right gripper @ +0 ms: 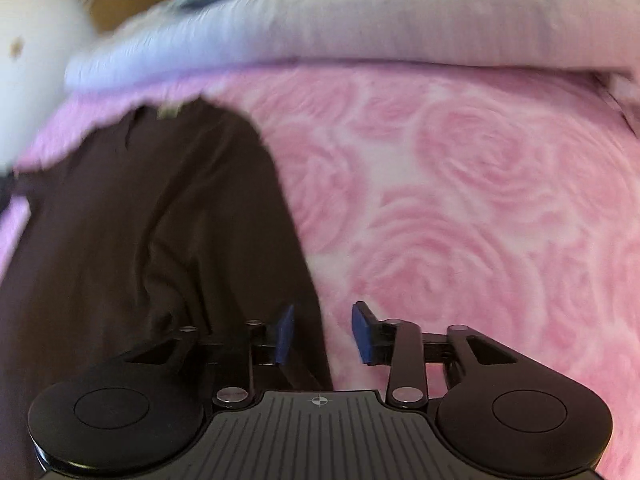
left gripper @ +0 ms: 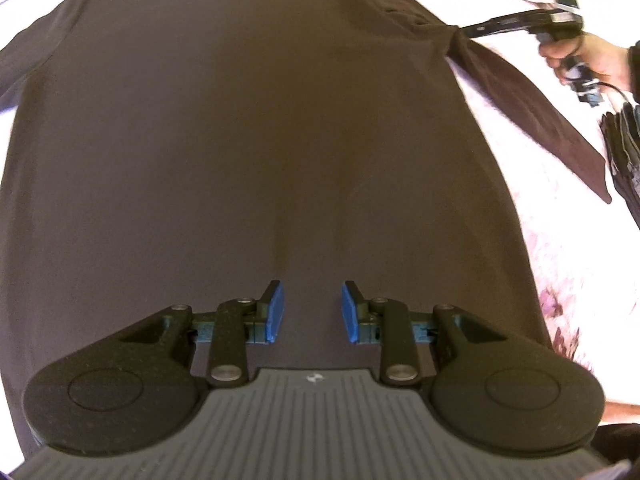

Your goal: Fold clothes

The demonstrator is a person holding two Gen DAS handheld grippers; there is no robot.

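Item: dark shirt point(left gripper: 248, 152), flat on pink bed cover point(right gripper: 480, 208) | left tool point(left gripper: 312, 312) parted, empty, above hem | right tool point(right gripper: 323, 332) parted, astride sleeve edge, unpinched | method: pinch edge fully, carry sleeve inward, keep body unwrinkled.

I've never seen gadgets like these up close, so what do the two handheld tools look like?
Each tool is black plastic, with two blue rubbery pads on hinged arms with silver rivets, round discs at the sides and a ribbed grey body. From outside, the right tool has a pistol-style handle, a green light and a thin cable.
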